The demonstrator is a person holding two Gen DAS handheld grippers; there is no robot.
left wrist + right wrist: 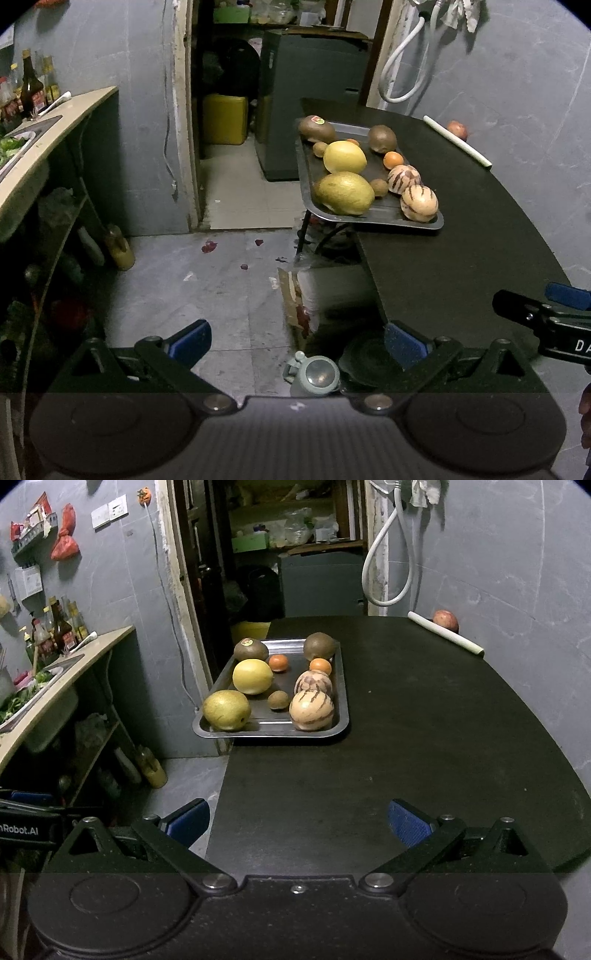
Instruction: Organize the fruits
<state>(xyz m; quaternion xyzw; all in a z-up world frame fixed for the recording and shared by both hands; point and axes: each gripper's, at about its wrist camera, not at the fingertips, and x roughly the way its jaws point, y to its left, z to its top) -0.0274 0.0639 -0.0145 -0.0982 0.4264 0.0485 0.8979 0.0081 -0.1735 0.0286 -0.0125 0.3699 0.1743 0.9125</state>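
Both the left gripper [297,341] and right gripper [299,821] hang wide open, fingers empty. The fruit-laden tray [341,686] sits at the table's [424,738] left edge, overhanging it.

The left hand-held gripper [27,812] reads "nRobot.AI", cut off; the right hand-held gripper [554,317] shows "DA".

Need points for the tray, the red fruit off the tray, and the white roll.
tray [341,716], right wrist view, on its right rim near the front corner.
red fruit [445,619], right wrist view, middle of its visible face.
white roll [445,633], right wrist view, mid-length of the tube.
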